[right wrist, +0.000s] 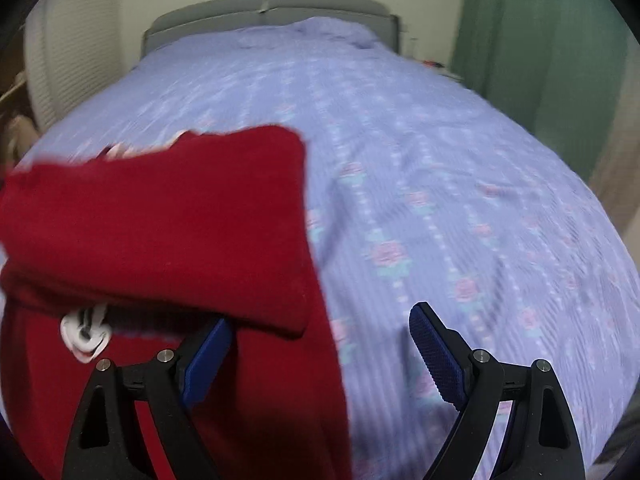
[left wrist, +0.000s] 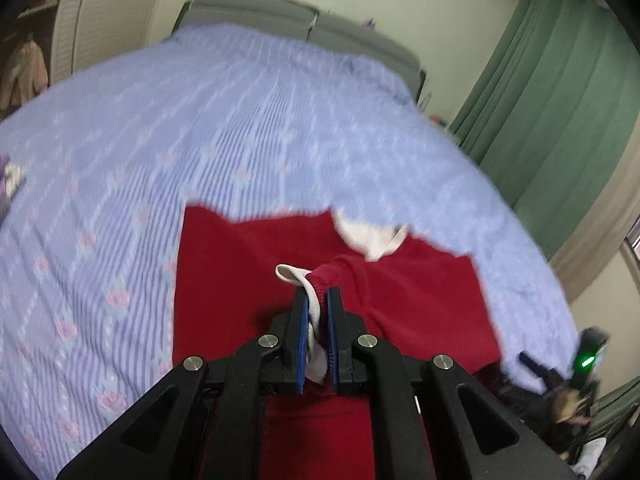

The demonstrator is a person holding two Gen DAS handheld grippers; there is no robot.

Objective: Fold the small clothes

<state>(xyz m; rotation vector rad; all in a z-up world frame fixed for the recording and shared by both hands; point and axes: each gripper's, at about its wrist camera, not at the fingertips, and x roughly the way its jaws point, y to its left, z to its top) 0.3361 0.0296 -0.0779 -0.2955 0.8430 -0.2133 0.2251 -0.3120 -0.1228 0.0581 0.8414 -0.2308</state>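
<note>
Left wrist: left gripper [left wrist: 318,300] angled down, clamped on red garment [left wrist: 248,280] edge; right gripper [right wrist: 320,336] jaws apart, empty.

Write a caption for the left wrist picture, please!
Left claw shut on the red garment and its white drawstring, over the lavender bedspread.

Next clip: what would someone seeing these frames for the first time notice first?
The red garment, vivid against the lilac floral bedspread, lies at the near edge of the bed. The left gripper is shut on a bunch of its red fabric and white drawstring, while the right gripper stands open at the garment's right edge.
</note>
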